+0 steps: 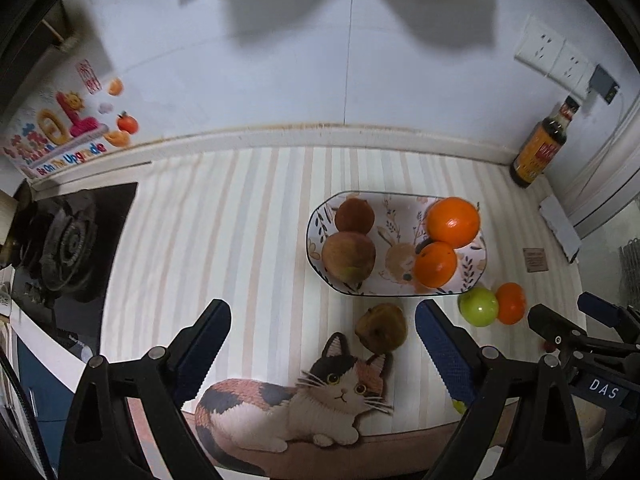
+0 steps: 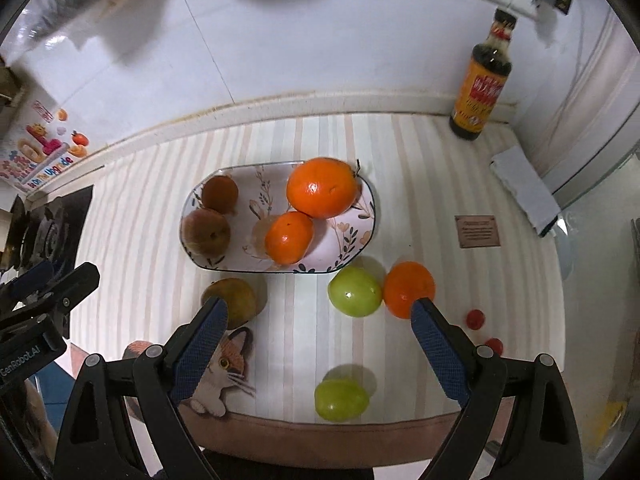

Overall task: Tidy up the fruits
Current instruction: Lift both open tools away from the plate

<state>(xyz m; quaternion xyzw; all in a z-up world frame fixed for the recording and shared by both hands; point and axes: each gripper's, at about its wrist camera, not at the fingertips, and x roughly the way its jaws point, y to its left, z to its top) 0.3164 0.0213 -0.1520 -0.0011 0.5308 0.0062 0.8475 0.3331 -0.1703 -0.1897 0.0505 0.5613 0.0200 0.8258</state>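
Observation:
A floral oval plate holds two oranges and two reddish-brown fruits. On the striped mat before it lie a brown-green pear, a green apple, a small orange, a second green fruit and two small red fruits. My left gripper is open and empty, the pear between its fingers ahead. My right gripper is open and empty, near the green apple.
A dark sauce bottle stands at the back right by the wall. A gas stove is at the left. A folded white cloth and a small brown card lie at the right. A cat picture marks the mat's front edge.

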